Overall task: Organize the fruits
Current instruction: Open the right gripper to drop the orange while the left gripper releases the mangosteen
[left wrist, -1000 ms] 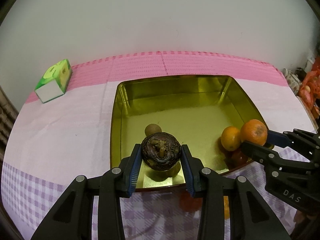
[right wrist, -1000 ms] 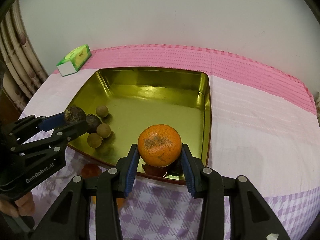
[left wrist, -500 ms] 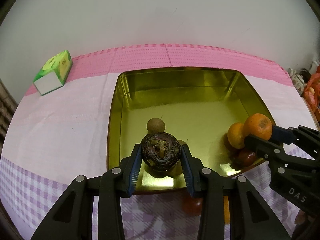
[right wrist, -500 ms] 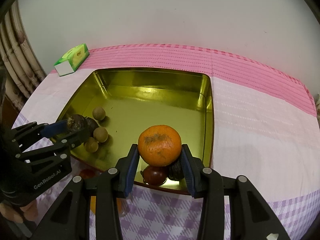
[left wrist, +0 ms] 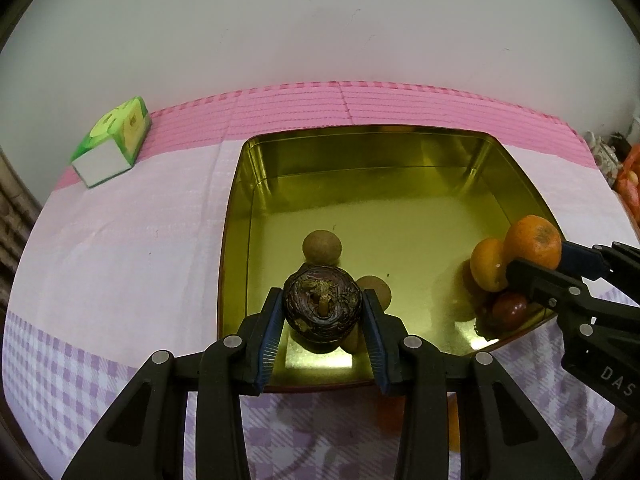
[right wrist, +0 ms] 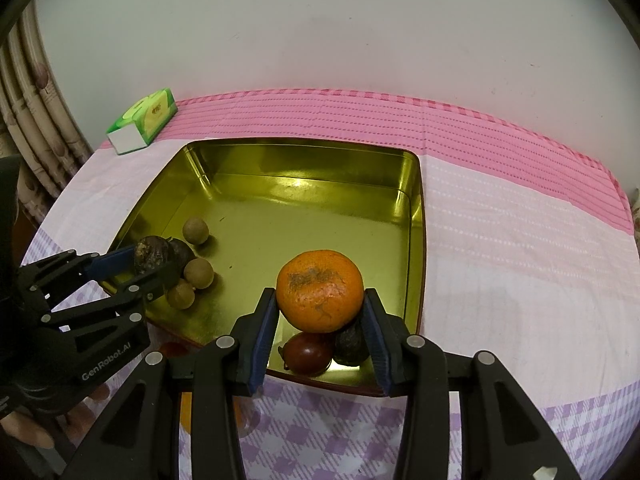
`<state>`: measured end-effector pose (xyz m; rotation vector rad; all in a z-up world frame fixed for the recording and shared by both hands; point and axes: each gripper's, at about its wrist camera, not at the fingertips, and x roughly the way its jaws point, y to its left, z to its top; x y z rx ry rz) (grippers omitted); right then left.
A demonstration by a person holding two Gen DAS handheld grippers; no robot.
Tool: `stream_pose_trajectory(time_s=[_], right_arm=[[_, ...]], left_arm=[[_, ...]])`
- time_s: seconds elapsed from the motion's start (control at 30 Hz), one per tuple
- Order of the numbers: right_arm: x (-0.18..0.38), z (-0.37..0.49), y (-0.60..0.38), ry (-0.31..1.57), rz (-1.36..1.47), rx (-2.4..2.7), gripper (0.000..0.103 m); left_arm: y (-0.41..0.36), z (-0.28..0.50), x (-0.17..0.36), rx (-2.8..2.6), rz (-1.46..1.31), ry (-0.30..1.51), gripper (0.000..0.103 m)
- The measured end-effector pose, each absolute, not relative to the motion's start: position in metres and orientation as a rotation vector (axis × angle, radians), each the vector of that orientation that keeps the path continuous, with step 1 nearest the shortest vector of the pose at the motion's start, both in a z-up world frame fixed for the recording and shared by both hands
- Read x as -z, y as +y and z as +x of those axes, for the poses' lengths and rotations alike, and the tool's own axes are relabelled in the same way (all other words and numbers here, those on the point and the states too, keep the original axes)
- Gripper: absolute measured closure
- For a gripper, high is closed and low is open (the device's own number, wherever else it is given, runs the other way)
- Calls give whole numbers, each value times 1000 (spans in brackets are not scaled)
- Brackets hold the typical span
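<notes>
My left gripper (left wrist: 322, 320) is shut on a dark brown round fruit (left wrist: 322, 310), held low over the near left part of the gold tin tray (left wrist: 360, 132). Small tan round fruits (left wrist: 322, 246) lie on the tray floor just beyond it. In the right wrist view my right gripper (right wrist: 320, 312) is shut on an orange (right wrist: 320, 290) above the tray's (right wrist: 304, 144) near right corner. A red-brown fruit (right wrist: 308, 352) and a dark fruit (right wrist: 352, 344) lie under the orange. The left gripper (right wrist: 152, 262) shows there at the tray's left edge, with three tan fruits (right wrist: 199, 273) beside it.
A green tissue box (left wrist: 112, 148) sits on the pink cloth at the back left. More orange and red fruit (right wrist: 188, 412) lies on the checked cloth in front of the tray, partly hidden by the grippers. A curtain (right wrist: 32, 140) hangs at the left.
Both views have shifted slightly, so the tray's near edge sits lower in the picture. The red-brown and dark fruits under the orange have come into view. Both grips are unchanged.
</notes>
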<state>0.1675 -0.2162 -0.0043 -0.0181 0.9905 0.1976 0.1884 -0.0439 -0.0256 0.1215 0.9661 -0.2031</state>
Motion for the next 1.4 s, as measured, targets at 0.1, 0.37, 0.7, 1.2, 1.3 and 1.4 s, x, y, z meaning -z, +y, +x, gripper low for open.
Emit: stream_pose_trajectory(time_s=[0.1,0.37,0.7,1.2,1.3,1.4], right_arm=[[5,168,-216,991,-20,-198,63],[1,165,-215,980,-22,-196,57],[1,164,-213,979,-21,-197,54],[-6,156,-215,951,-35,-185,42],[-10,150,-218,936,-38,-179,40],[-15,142,-222,928,-23,-178,40]], left_arm=[[-45,188,25,199,132,956,63],[-43,187,24,207,113,969,63],[-42,187,21,198,112,977,62],[-40,175,7,207,116,935,55],[-39,170,5,207,118,932,54],[-36,164,2,209,122,927,53]])
